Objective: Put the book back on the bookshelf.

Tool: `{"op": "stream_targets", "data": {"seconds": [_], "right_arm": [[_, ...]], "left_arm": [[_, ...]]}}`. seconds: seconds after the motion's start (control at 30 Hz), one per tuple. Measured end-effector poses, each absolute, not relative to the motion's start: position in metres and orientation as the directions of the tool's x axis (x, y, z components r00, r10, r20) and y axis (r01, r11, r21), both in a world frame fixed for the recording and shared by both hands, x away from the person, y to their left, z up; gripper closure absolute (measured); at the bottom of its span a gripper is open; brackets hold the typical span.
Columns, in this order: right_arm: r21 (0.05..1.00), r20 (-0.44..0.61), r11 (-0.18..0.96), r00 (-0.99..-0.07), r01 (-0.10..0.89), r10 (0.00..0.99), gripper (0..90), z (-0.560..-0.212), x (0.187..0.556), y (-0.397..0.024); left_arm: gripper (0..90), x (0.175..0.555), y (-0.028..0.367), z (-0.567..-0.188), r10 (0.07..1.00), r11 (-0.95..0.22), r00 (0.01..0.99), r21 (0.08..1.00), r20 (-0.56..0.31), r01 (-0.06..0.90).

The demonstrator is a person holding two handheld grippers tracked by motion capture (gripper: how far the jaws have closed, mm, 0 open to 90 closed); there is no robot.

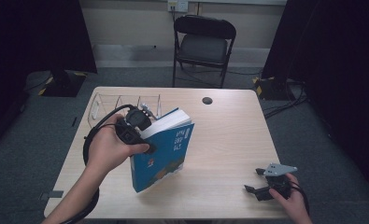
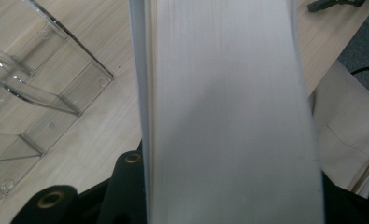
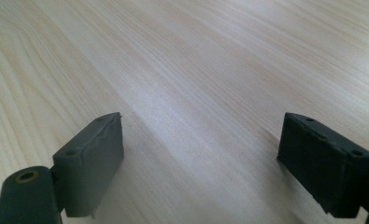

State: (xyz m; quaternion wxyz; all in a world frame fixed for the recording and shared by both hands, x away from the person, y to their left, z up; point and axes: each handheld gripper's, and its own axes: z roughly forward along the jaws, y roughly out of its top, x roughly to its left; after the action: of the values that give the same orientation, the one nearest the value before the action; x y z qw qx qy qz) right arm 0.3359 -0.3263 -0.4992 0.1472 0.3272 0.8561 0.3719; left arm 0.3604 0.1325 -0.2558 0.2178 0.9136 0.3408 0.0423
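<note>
One gripper, the left gripper, clamps the blue book upright for the clear rack, while the right gripper rests wide open.

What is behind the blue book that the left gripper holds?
Behind the blue book stands a clear plastic rack on the table. The book and left gripper cover the rack's right end, so anything there is hidden.

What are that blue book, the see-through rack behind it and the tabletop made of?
The blue book looks like a paperback: a smooth, slightly glossy card cover around a thick block of white paper pages, whose edges show in the left gripper view. The rack seems to be clear acrylic or similar plastic, with glinting edges. The table looks like pale wood-grain laminate, though it may be real wood.
</note>
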Motion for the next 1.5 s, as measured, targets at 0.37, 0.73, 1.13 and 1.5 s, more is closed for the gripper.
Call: {"op": "stream_targets", "data": {"seconds": [0.37, 0.73, 1.13, 1.5], "right_arm": [[0.733, -0.009, 0.509, -0.742, 0.451, 0.670, 13.6, -0.499, 0.336, -0.326], [0.733, -0.009, 0.509, -0.742, 0.451, 0.670, 13.6, -0.499, 0.336, -0.326], [0.733, -0.008, 0.509, -0.742, 0.451, 0.670, 13.6, -0.499, 0.336, -0.326], [0.733, -0.009, 0.509, -0.742, 0.451, 0.670, 13.6, -0.499, 0.336, -0.326]], "left_arm": [[62.0, 0.362, 0.151, -0.251, 0.673, -0.641, 0.735, 0.428, -0.087, 0.637], [62.0, 0.362, 0.167, -0.250, 0.703, -0.616, 0.705, 0.418, -0.090, 0.668], [62.0, 0.357, 0.183, -0.246, 0.726, -0.596, 0.682, 0.419, -0.082, 0.685], [62.0, 0.357, 0.197, -0.245, 0.748, -0.578, 0.659, 0.409, -0.080, 0.706]]}}
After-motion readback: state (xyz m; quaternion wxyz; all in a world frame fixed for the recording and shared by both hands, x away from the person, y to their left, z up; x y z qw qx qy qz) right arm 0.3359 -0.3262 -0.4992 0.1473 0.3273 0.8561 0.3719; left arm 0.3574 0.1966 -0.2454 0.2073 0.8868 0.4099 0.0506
